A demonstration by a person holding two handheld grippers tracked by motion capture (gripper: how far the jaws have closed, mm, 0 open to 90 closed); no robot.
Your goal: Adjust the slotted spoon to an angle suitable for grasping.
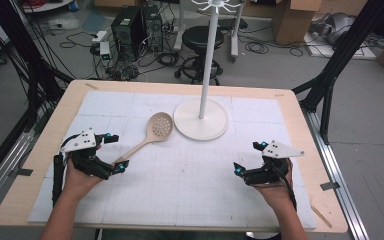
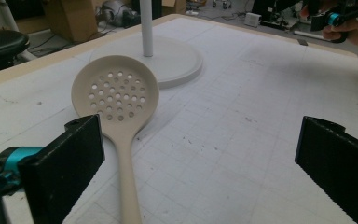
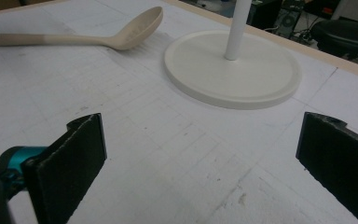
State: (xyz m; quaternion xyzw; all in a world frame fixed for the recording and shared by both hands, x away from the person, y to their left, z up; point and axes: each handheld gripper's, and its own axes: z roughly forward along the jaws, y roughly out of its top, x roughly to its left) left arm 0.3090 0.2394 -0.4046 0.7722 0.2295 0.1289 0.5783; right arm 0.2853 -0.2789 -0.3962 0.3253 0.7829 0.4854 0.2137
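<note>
The slotted spoon lies flat on the table, bowl at ten o'clock of the hook stand. Left tongs spread around its handle end, ungripped; right tongs spread, idle. Next, likely: pinch the handle.

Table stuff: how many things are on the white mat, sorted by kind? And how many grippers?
Slotted spoon: 1
White stand with round base: 1
Grippers, left gripper and right gripper, both with jaws open: 2
Total: 4
</note>
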